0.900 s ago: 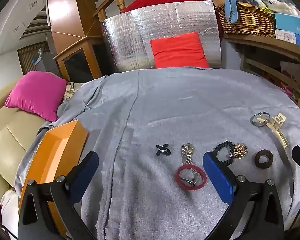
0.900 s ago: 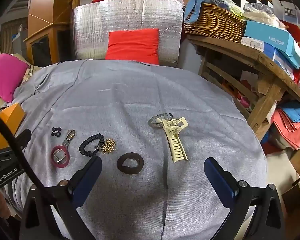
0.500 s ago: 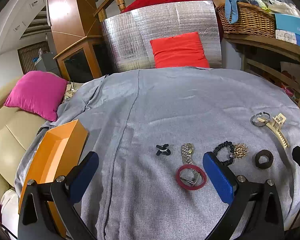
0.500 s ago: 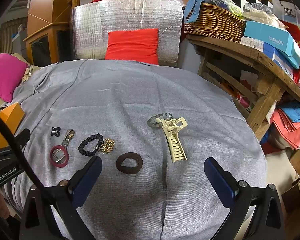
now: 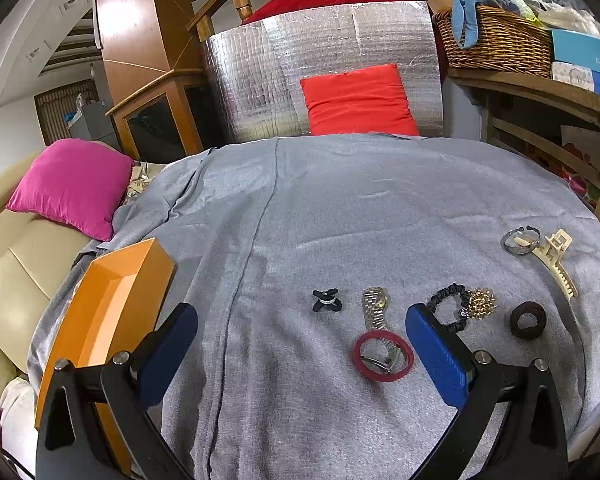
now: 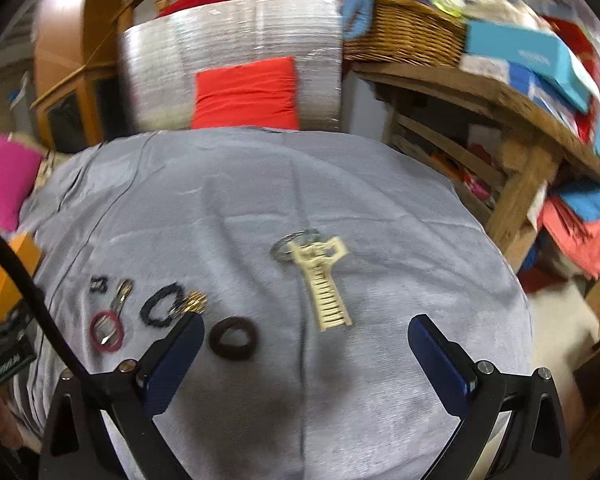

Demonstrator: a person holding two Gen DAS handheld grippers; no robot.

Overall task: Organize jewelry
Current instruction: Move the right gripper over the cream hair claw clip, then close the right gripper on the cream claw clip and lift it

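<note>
The left gripper (image 5: pixel 300 344), with black arms and blue pads, is held spread wide and empty above the near edge of the grey cloth-covered table (image 5: pixel 340 208), tilted down toward it; no item is touched, so a first pick appears not yet made. The right gripper (image 6: pixel 304 352) is likewise spread and empty, hovering over the near right part of the cloth, its view blurred. Just ahead of the left gripper, a dark red ring-shaped bangle (image 5: pixel 382 355) is laid over the end of a silver and gold metal link watch (image 5: pixel 374 306), with a small black bow-shaped clip (image 5: pixel 326 301) just to the left. Further toward the right edge, a black ruffled scrunchie (image 5: pixel 448 306) is seen touching a gold filigree brooch (image 5: pixel 482 302), then a dark brown fabric hair tie (image 5: pixel 528 320). Near the far right edge, a cream plastic claw hair clip (image 5: pixel 556 260) rests against a silver open bangle (image 5: pixel 520 240). The pieces are spread in a loose row along the near side, probably so each can be grasped singly. At the left edge, a long orange open tray (image 5: pixel 112 304) overhangs the cloth; its visible inside appears empty, and it is judged the likely destination.
</note>
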